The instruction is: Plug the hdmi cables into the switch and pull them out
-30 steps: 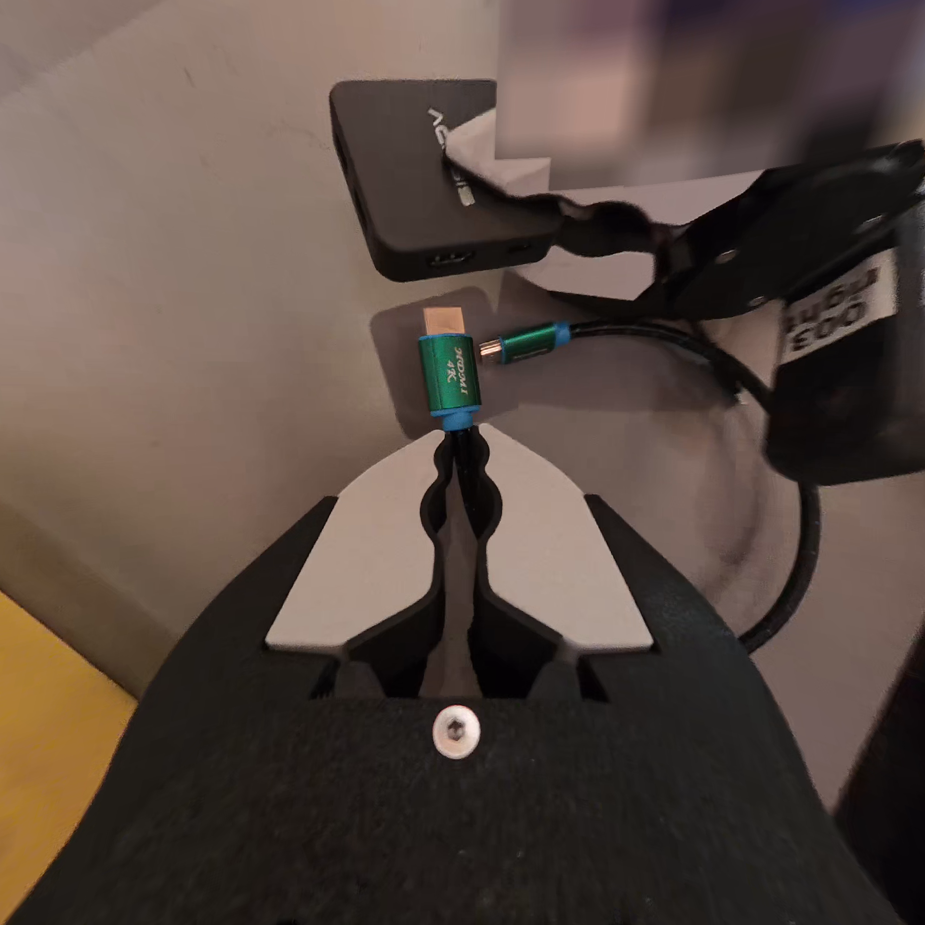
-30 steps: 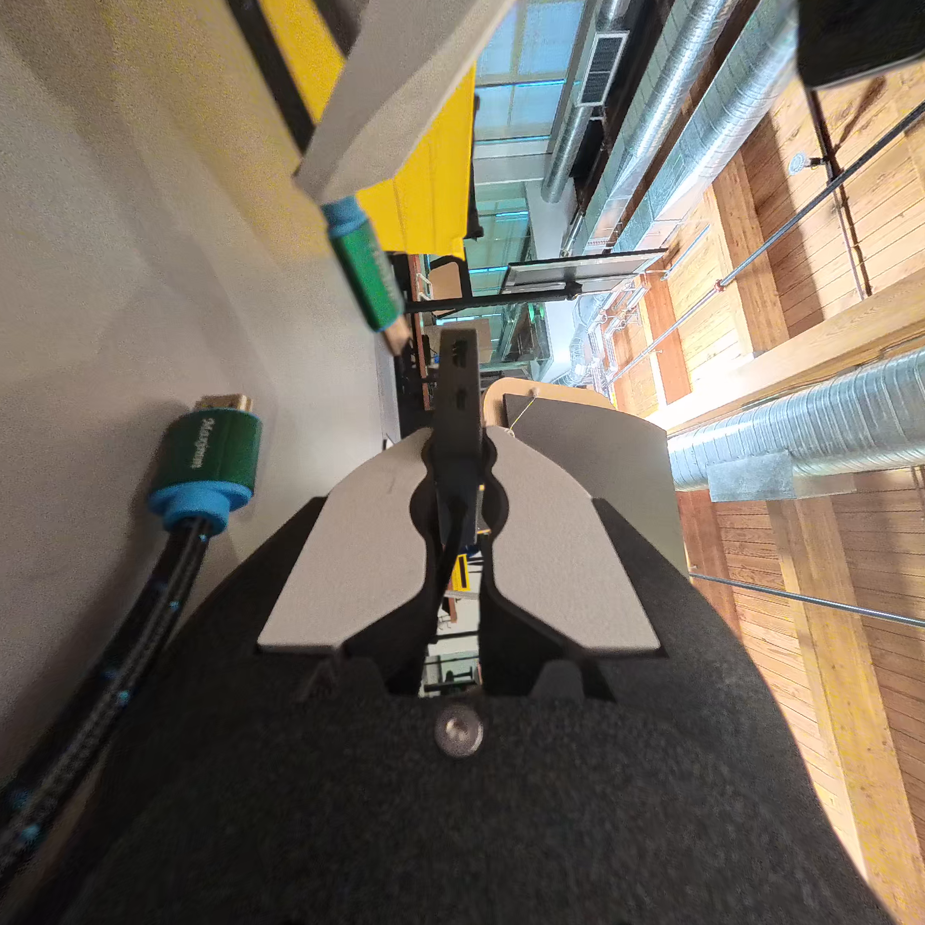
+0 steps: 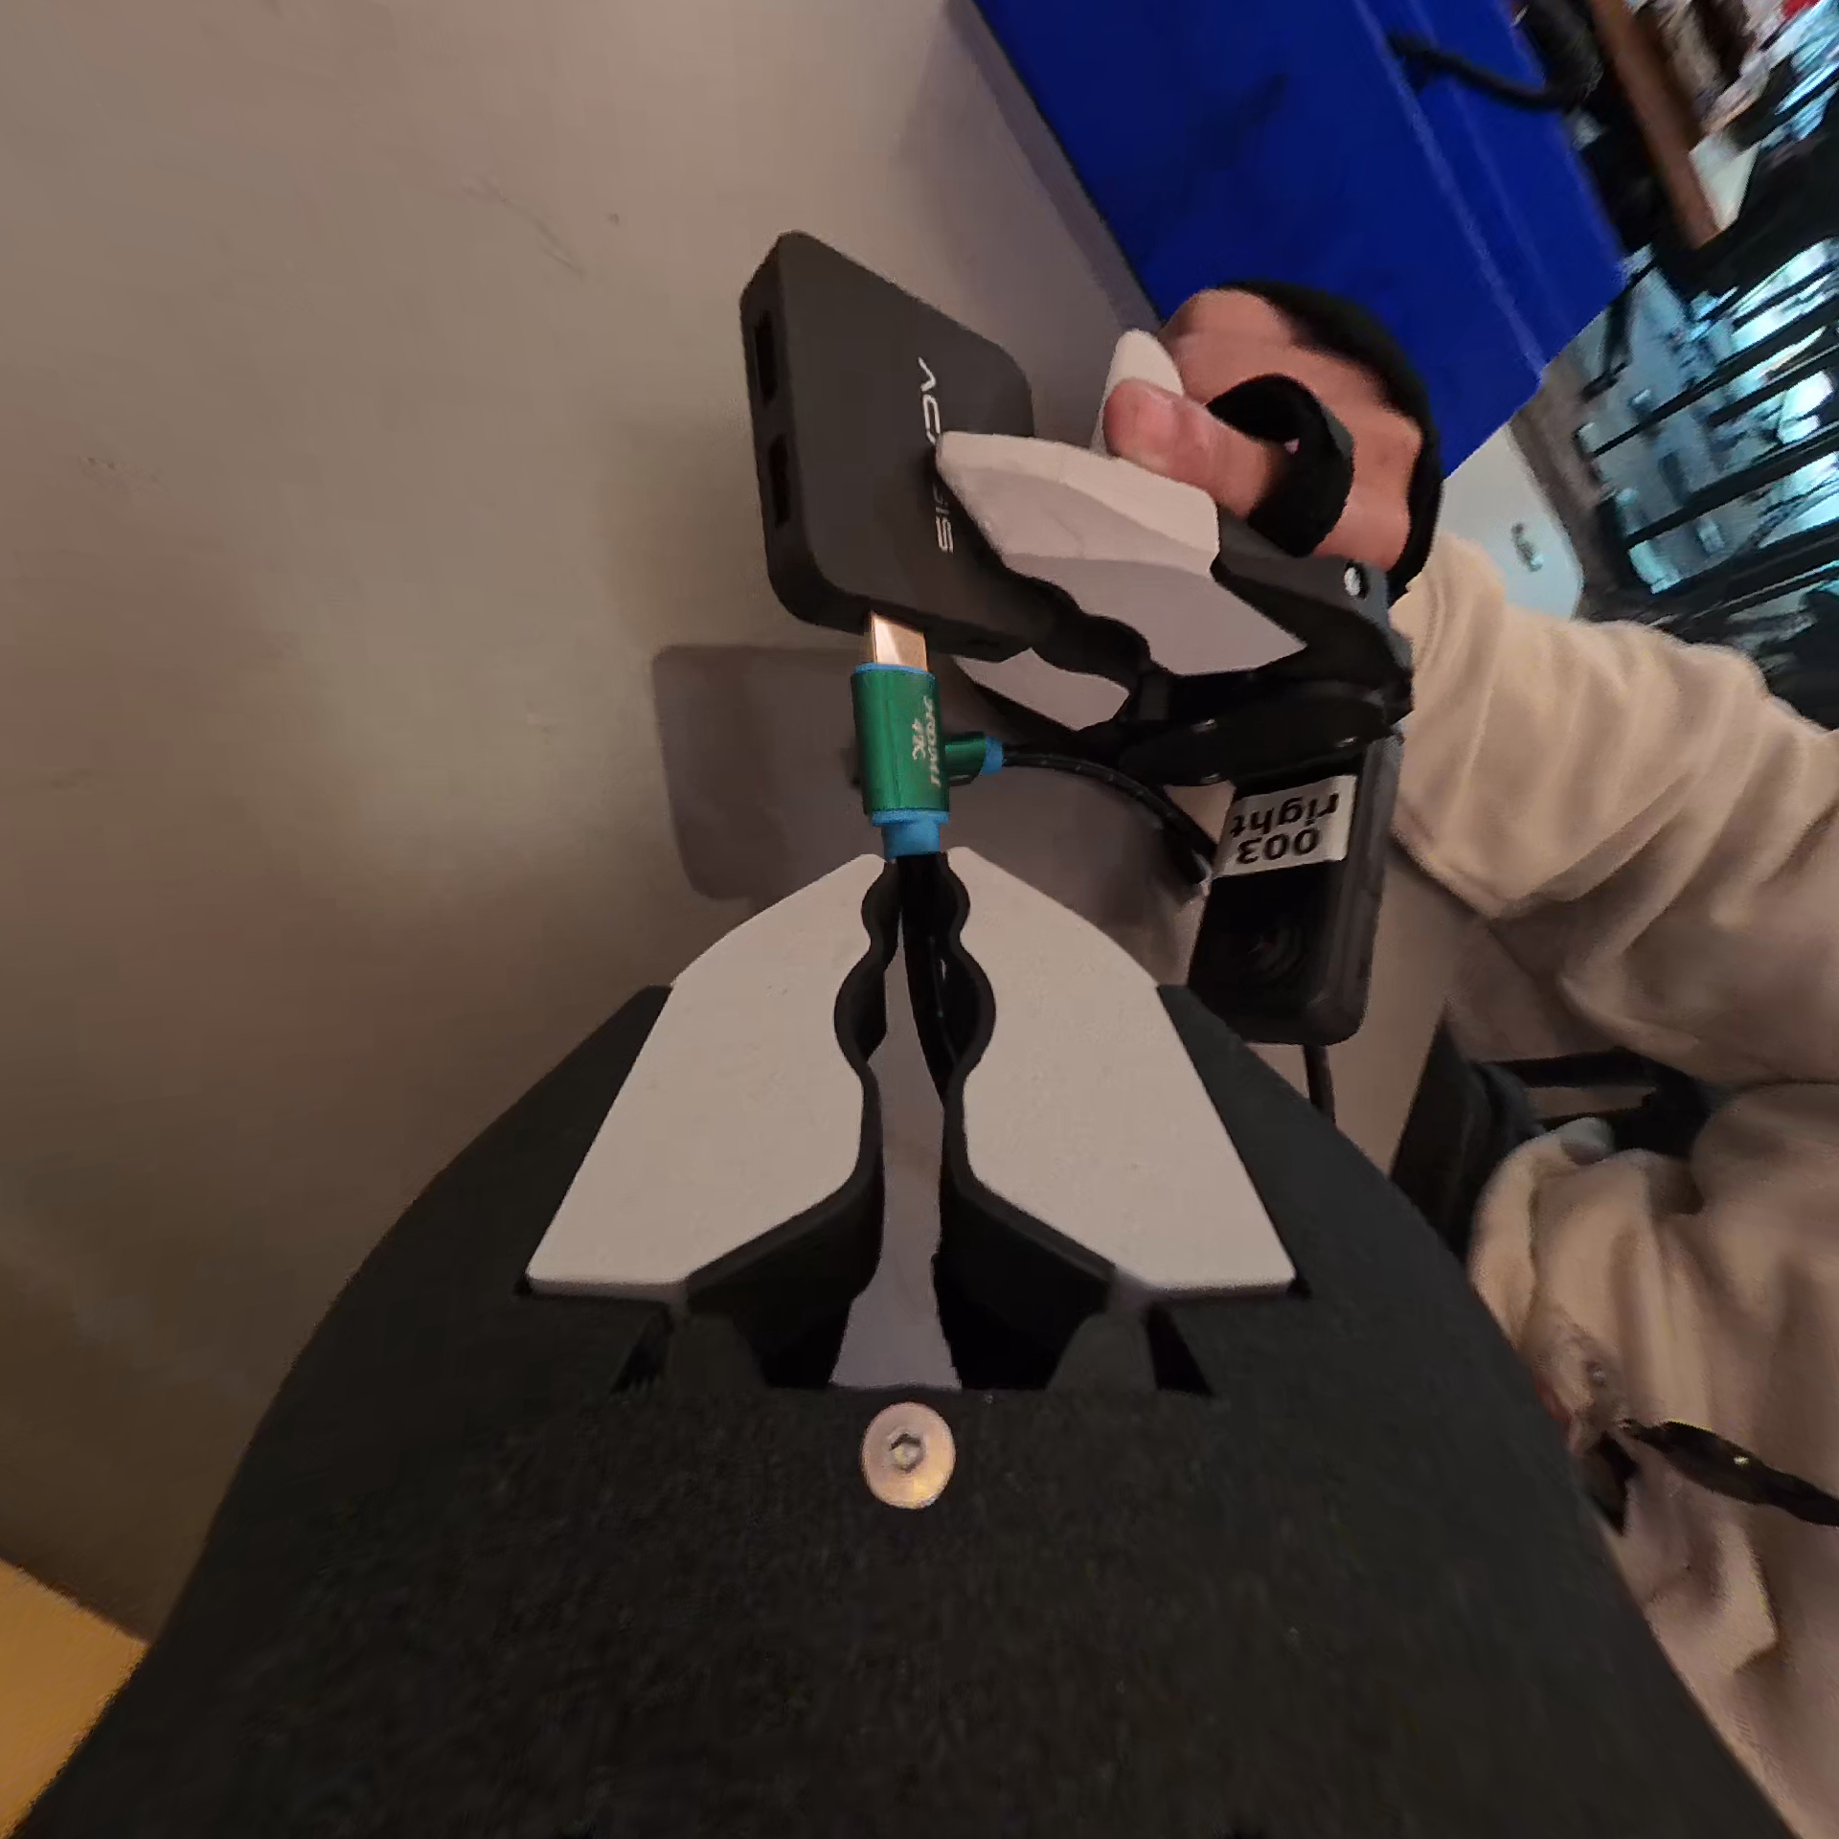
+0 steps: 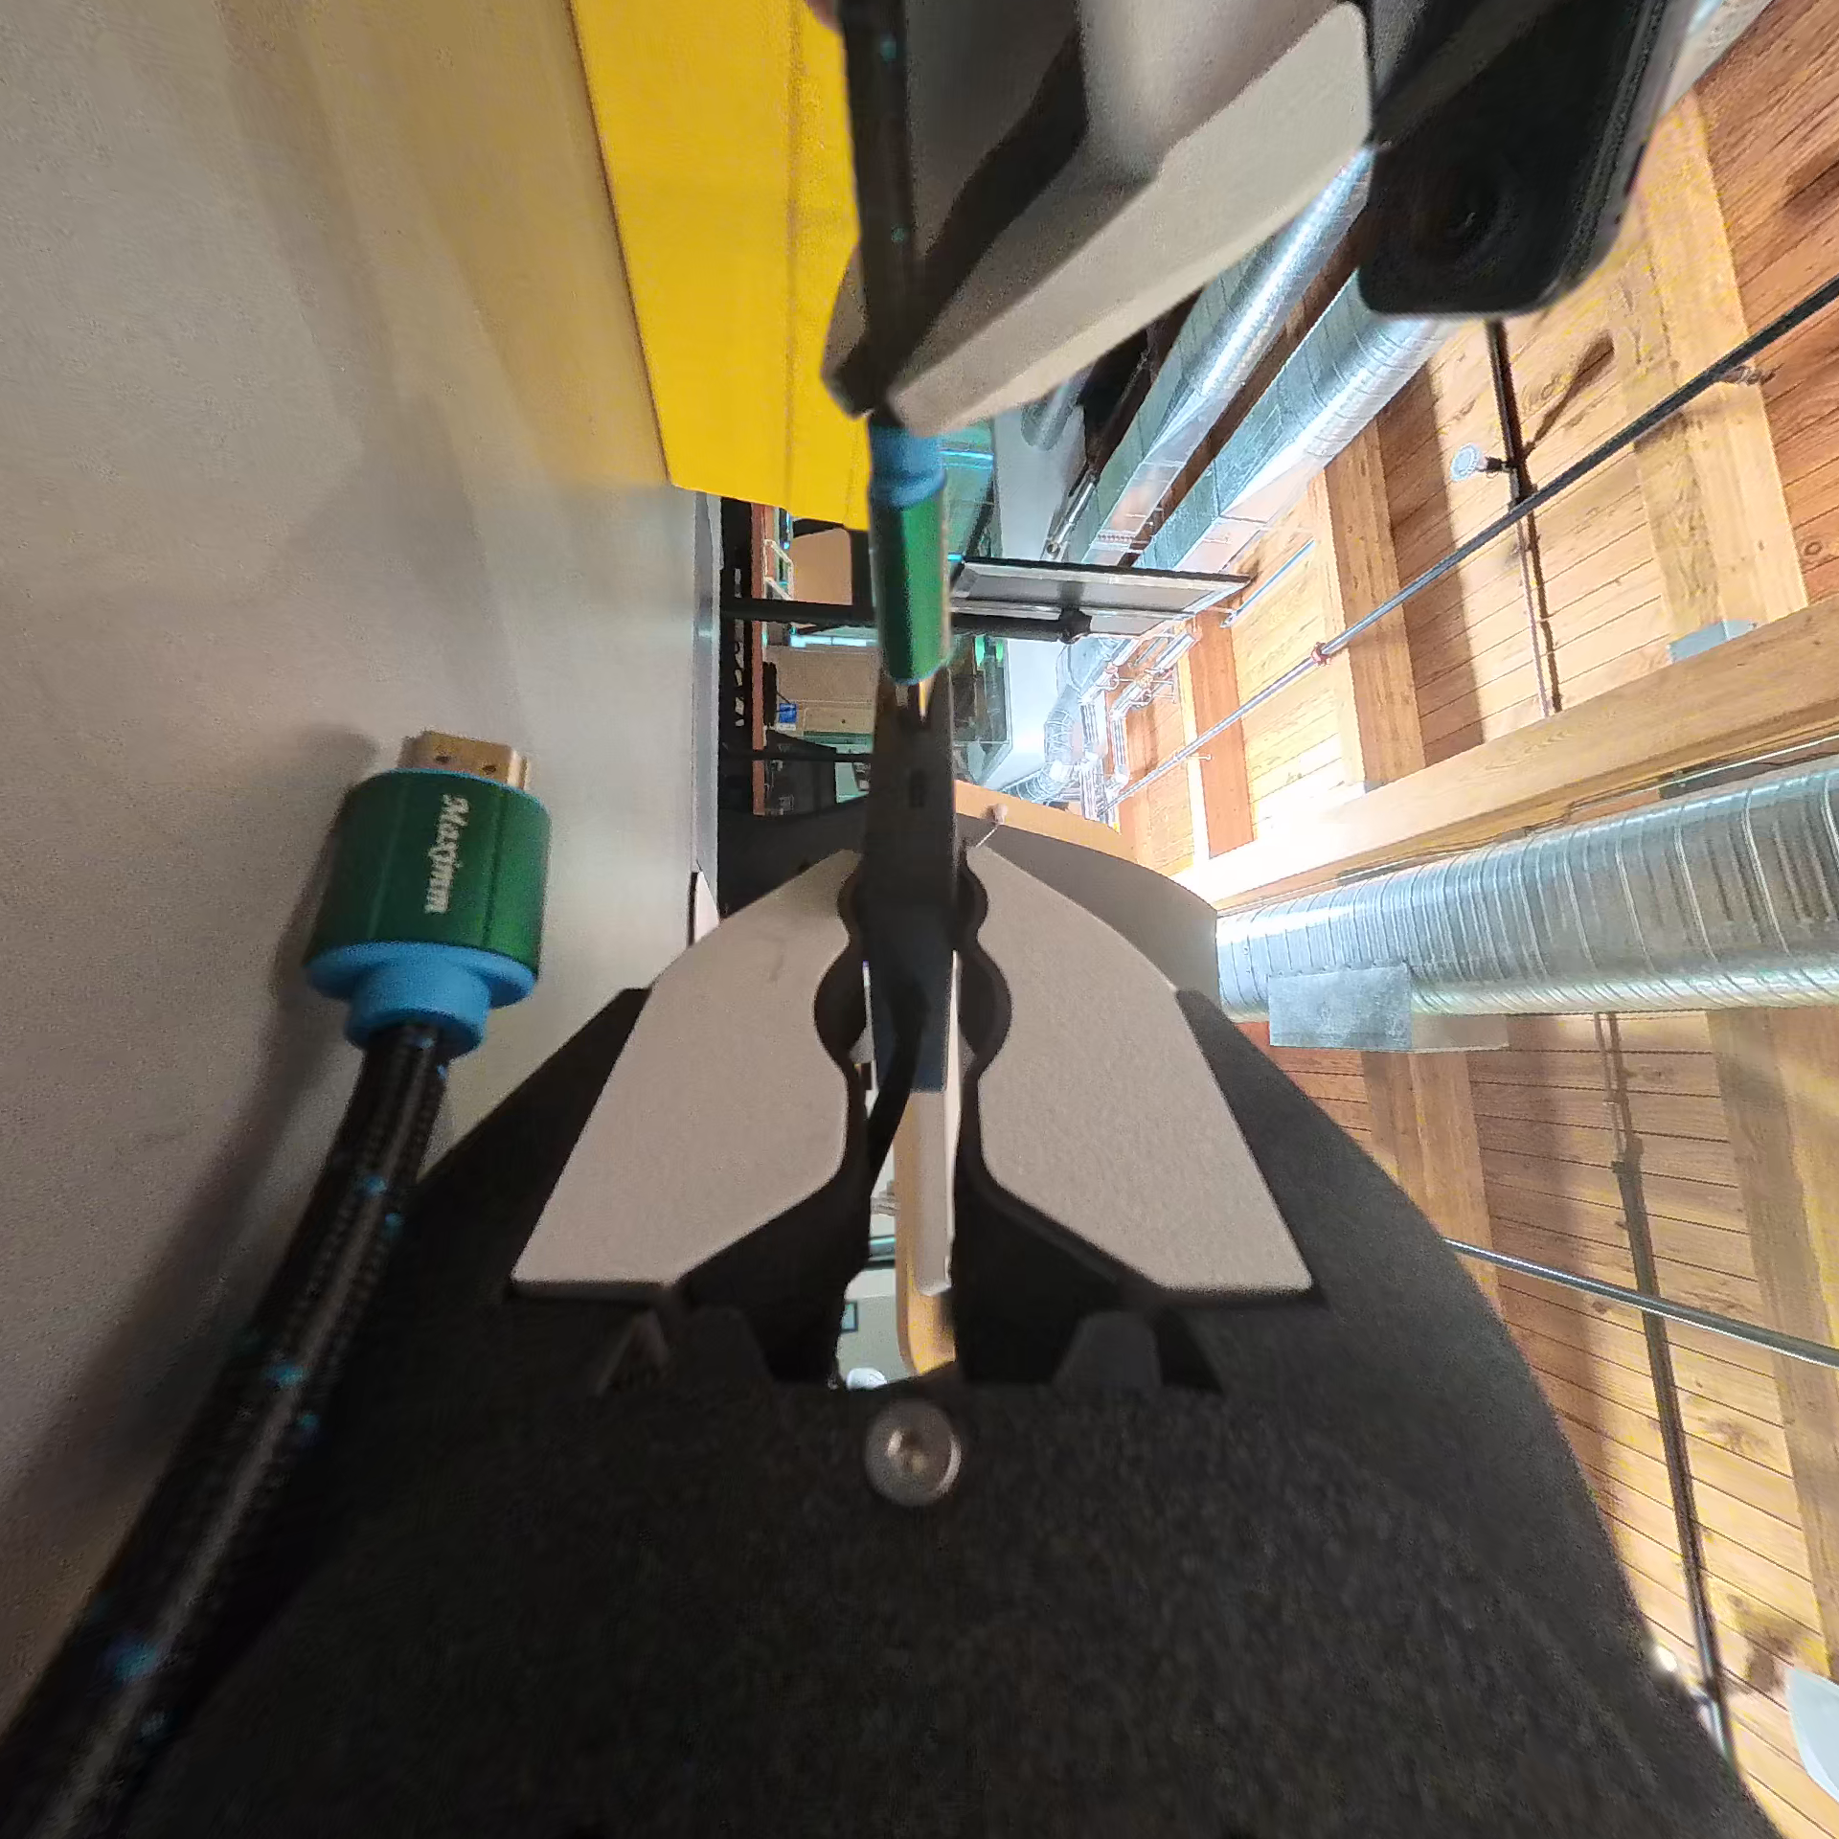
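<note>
In the left wrist view, nearest, left gripper (image 3: pixel 914 876) clamped tight on the black cable just behind one green HDMI plug (image 3: pixel 899 748), its gold tip entering the black switch (image 3: pixel 864 438), itself pinched by the right gripper (image 3: pixel 1005 498) above the grey table (image 3: pixel 299 498). Behind, a second green plug (image 3: pixel 970 751), barely visible. In the right wrist view only, that second plug (image 4: pixel 433 876) large on the table (image 4: pixel 199 498) beside the right gripper (image 4: pixel 911 876), closed on the switch's edge (image 4: pixel 911 796); beyond, the first plug (image 4: pixel 911 587) and left gripper (image 4: pixel 896 398).

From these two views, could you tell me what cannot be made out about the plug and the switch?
- Left wrist view: how deep the plug sits; the switch housing hides its tip.
- Right wrist view: the switch shows edge-on, ports unseen.
- Left wrist view: the second plug, mostly hidden behind the first.
</note>
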